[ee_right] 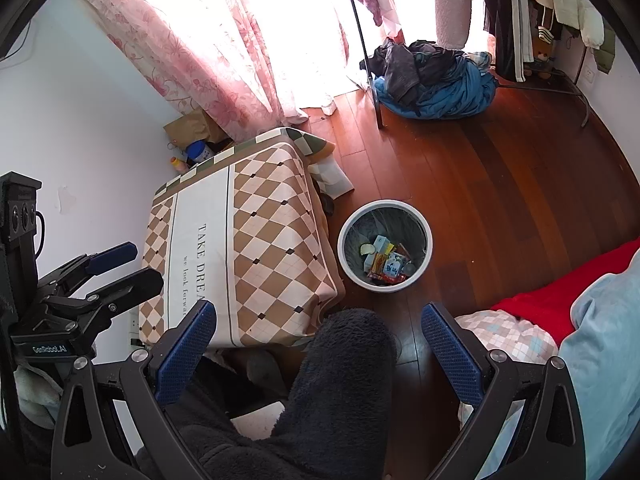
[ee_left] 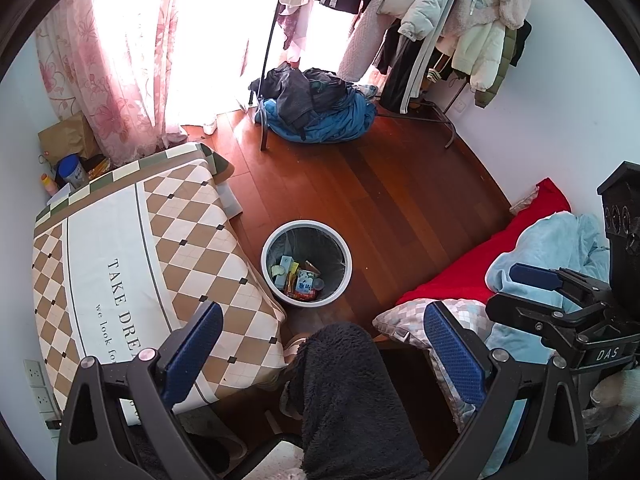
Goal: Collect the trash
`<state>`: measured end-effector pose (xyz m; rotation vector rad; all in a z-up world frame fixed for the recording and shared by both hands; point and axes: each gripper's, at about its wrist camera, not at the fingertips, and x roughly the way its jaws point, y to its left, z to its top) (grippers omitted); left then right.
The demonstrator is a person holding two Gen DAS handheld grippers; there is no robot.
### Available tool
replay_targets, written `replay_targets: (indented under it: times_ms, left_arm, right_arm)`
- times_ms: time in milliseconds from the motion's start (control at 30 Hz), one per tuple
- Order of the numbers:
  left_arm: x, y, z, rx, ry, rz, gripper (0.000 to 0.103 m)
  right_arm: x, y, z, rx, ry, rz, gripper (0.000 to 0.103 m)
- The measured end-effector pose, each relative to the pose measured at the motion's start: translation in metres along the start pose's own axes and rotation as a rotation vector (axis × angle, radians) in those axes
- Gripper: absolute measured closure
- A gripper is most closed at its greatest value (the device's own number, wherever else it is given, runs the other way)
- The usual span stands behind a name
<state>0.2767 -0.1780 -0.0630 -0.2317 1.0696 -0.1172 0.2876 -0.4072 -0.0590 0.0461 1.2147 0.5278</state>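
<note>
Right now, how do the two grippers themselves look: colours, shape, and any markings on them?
Both are alike: black frames with angular, triangular cut-out linkages and silver pivot bolts. The left gripper and right gripper each have two flat fingers with blue dotted pads. The right one is marked "DAS"; the left one reads "GenRobot.AI". A light glove shows behind.

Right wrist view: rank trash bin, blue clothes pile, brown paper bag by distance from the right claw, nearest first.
From the right claw:
1. Trash bin, on the floor just ahead, slightly right.
2. Brown paper bag, far left, behind the table by the curtain.
3. Blue clothes pile, far ahead-right under the rack.
</note>
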Motion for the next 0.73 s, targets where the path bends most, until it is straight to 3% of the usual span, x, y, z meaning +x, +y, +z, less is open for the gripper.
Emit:
replay_targets:
  times_ms: [733]
  left_arm:
    - [-0.0009, -0.002, 0.0005, -0.006, -0.004, -0.011, 0.0]
  right_arm:
    - [0.0014, 0.0009, -0.0003, 0.001, 0.004, -0.002, 0.0]
